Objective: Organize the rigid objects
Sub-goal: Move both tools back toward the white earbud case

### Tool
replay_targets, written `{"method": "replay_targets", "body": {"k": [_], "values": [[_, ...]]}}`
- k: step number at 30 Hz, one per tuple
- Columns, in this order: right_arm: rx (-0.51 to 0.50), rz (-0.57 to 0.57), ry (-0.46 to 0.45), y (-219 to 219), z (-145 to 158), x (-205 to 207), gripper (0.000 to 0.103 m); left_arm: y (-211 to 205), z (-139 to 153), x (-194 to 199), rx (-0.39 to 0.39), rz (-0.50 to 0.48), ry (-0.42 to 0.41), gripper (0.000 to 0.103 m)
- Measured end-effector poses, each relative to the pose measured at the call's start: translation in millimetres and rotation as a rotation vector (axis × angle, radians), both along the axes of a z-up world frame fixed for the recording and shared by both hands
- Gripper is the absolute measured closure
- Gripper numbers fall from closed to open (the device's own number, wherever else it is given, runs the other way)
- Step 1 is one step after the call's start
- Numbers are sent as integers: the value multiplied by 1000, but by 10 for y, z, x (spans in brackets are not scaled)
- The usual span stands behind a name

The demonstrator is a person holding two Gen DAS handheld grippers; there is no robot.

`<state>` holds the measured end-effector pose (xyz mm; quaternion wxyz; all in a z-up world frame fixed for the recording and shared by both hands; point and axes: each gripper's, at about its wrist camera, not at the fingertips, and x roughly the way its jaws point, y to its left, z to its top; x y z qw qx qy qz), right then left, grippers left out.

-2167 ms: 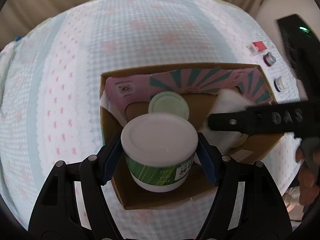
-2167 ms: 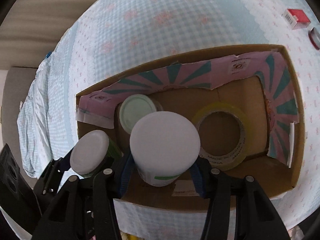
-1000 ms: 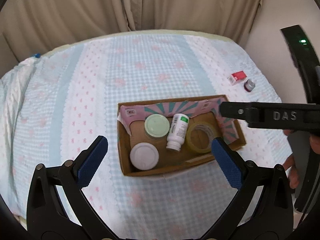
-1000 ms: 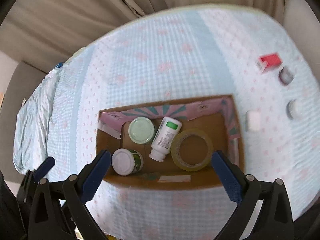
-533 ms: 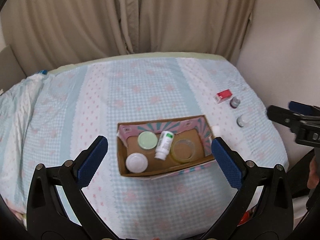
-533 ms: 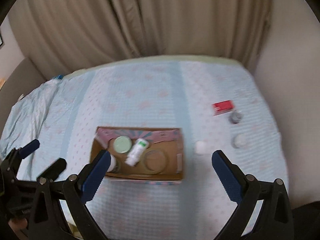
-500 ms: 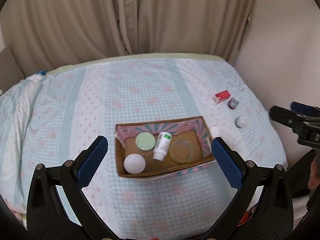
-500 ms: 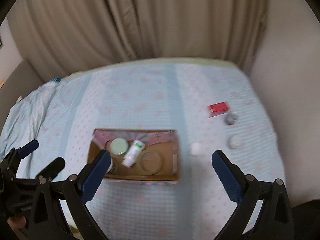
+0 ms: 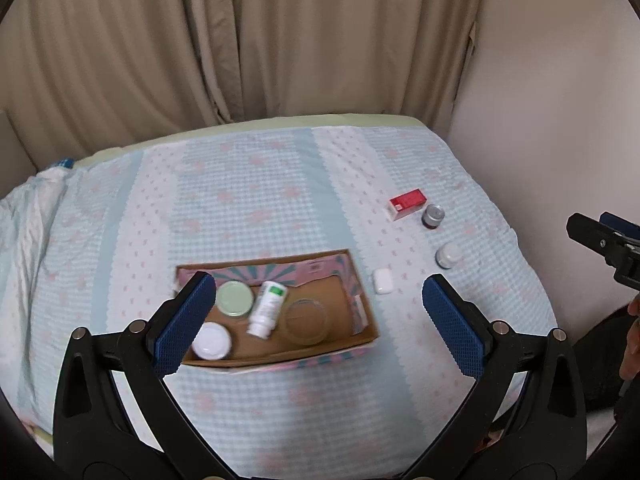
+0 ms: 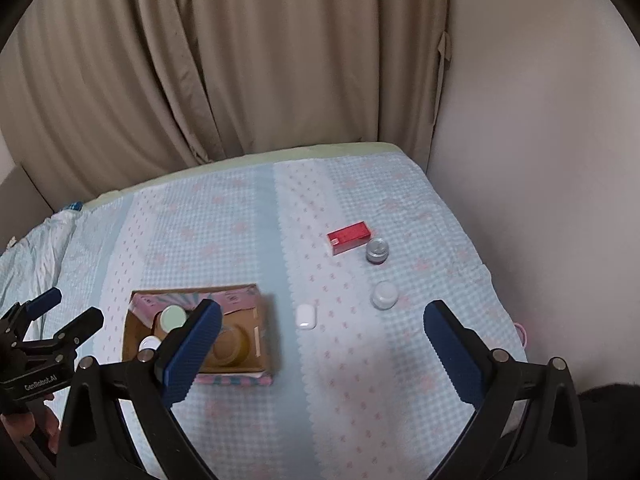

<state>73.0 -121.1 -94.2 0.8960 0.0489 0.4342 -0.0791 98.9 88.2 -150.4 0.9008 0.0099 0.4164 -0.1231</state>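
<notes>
An open cardboard box (image 9: pixel 362 342) (image 10: pixel 264 334) sits on the bed. It holds a green-lidded jar (image 9: pixel 235 299), a white-lidded tub (image 9: pixel 211 341), a white bottle (image 9: pixel 267 308) lying down and a tape roll (image 9: pixel 305 321). Right of the box lie a white case (image 9: pixel 381 281) (image 10: pixel 306 317), a white-capped jar (image 9: pixel 449 255) (image 10: pixel 385 295), a grey jar (image 9: pixel 433 216) (image 10: pixel 377 251) and a red box (image 9: pixel 407 203) (image 10: pixel 349 237). My left gripper (image 9: pixel 316 328) is open and empty, high above the box. My right gripper (image 10: pixel 320 352) is open and empty, high above the bed.
The bed has a blue-and-pink checked cover (image 9: pixel 256 200). Beige curtains (image 9: pixel 240 40) hang behind it and a wall (image 10: pixel 540 160) stands close on the right. The other gripper shows at the edge of each view.
Both grippers let go of the tubs in the box, opened wide and rose well above the bed. The right view now faces the loose items right of the box.
</notes>
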Motion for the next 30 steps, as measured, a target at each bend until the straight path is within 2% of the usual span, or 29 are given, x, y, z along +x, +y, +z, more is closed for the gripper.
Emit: {"method": "replay_targets", "body": {"k": [4, 11, 19, 25, 30], "values": [[1, 60, 6, -387, -52, 75, 2, -481, -39, 5, -8, 65, 19, 0], [0, 186, 5, -1092, -208, 336, 2, -1315, -298, 10, -14, 172, 36, 0], [19, 230, 44, -1584, -561, 718, 2, -1778, -679, 149, 0, 244, 58, 0], [20, 234, 73, -1763, -988, 1014, 2, -1963, -1355, 461, 21, 258, 101, 0], [17, 244, 113, -1830, -1507, 1311, 2, -2093, -2099, 841, 39, 272, 194, 1]]}}
